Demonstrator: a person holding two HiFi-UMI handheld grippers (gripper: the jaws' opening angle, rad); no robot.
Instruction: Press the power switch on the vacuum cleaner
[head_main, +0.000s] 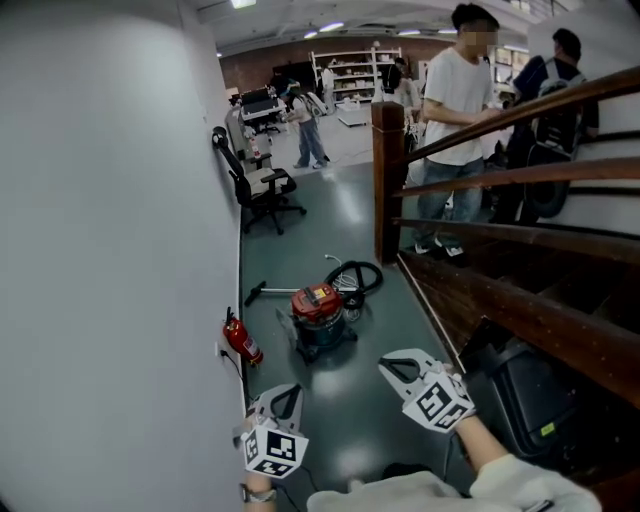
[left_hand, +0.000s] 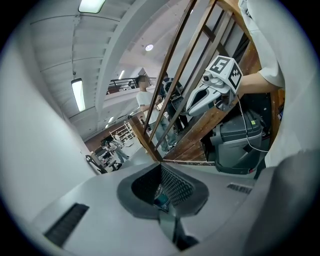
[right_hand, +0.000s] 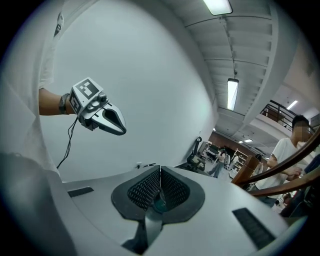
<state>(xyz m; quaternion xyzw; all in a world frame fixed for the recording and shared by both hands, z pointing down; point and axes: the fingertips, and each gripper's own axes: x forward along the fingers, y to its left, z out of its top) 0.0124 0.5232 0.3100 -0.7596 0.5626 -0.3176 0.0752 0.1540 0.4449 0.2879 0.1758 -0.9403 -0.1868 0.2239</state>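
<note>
Red-lidded vacuum cleaner (head_main: 320, 312), dark drum, coiled black hose (head_main: 360, 275), left claw (head_main: 287, 393) and right claw (head_main: 388, 366) pressed together

Open-plan lab or workshop hall: storage shelving (head_main: 352, 70), office chair (head_main: 262, 188), fire extinguisher (head_main: 241, 341), wooden stair railing (head_main: 500, 175), strip lights (head_main: 330, 27).
</note>
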